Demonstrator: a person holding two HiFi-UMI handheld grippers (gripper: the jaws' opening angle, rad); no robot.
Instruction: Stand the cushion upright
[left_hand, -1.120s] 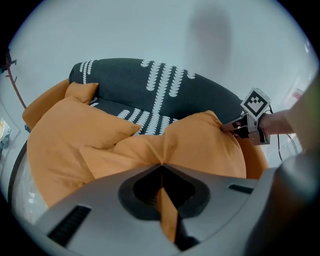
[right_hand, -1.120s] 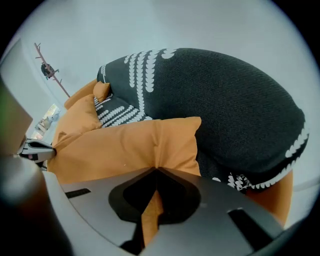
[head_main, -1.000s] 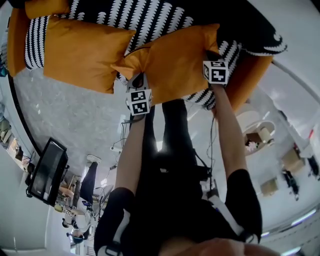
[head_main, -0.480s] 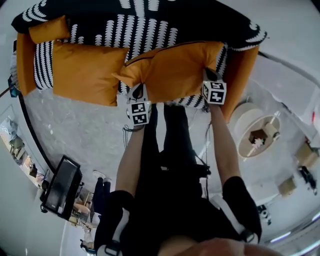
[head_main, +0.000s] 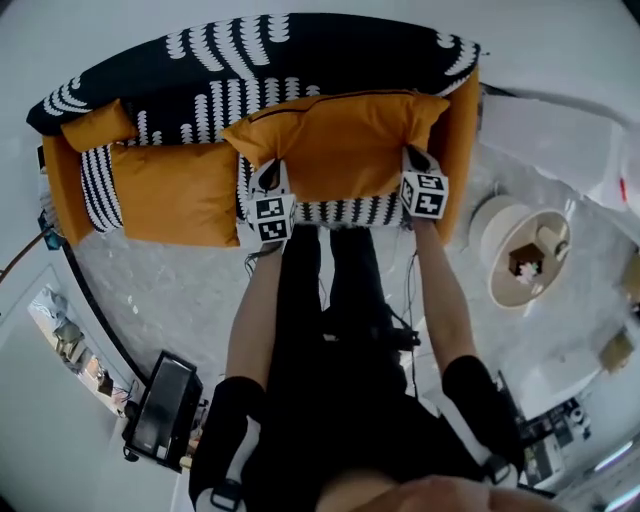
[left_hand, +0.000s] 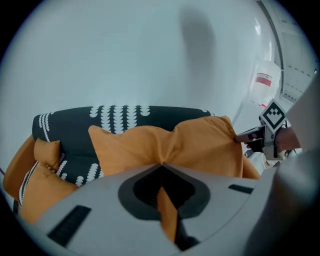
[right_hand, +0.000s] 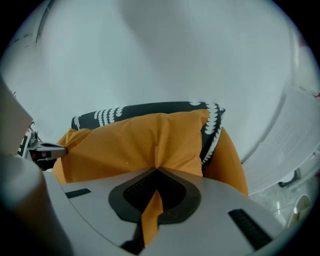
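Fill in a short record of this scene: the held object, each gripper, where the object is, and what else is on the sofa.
held object: orange cushion
left gripper: shut on cushion fabric
right gripper: shut on cushion fabric
grip places: near edge, one gripper toward each end
place: over the sofa seat, at the end by the round table
also on sofa: flat cushion; small cushion

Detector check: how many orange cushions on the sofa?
3: held cushion at right; large cushion lying left of it; small cushion farthest left. Others may be hidden.
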